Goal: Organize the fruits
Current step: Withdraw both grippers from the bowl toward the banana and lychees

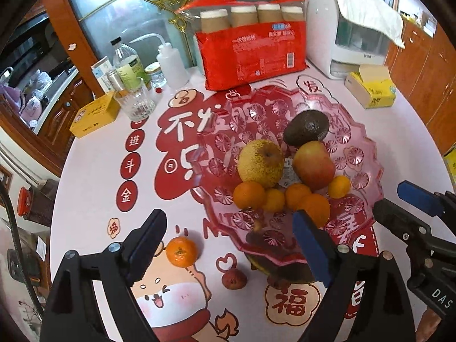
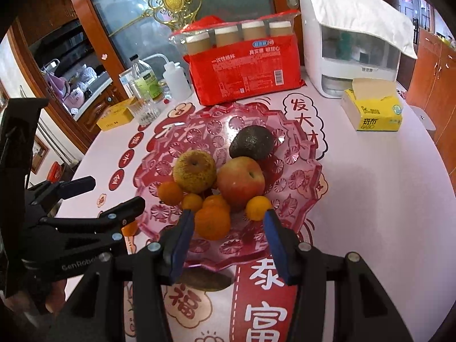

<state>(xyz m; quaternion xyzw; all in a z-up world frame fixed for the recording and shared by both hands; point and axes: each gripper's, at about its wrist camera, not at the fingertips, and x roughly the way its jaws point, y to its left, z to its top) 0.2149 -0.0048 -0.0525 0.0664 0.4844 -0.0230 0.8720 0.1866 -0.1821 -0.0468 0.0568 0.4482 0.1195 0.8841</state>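
Observation:
A pink glass fruit bowl point(image 1: 359, 131) point(image 2: 302, 154) holds an avocado point(image 1: 306, 127) point(image 2: 251, 143), a pear point(image 1: 260, 163) point(image 2: 194, 171), an apple point(image 1: 313, 165) point(image 2: 241, 181) and several small oranges point(image 1: 249, 195) point(image 2: 212, 222). A loose orange point(image 1: 181, 251) and a small dark red fruit point(image 1: 234, 278) lie on the table in front of the bowl. My left gripper point(image 1: 228, 245) is open and empty, above the table between the loose orange and the bowl. My right gripper point(image 2: 228, 242) is open and empty, over the bowl's near rim behind an orange; it also shows in the left wrist view point(image 1: 399, 199).
A red pack of paper cups point(image 1: 250, 45) point(image 2: 242, 57), a white appliance point(image 1: 350, 25) point(image 2: 350, 42), a yellow tissue box point(image 1: 370, 89) point(image 2: 373, 111), bottles point(image 1: 128, 62), a glass point(image 1: 136, 102) and a yellow box point(image 1: 94, 116) stand along the table's back. The table edge curves at left.

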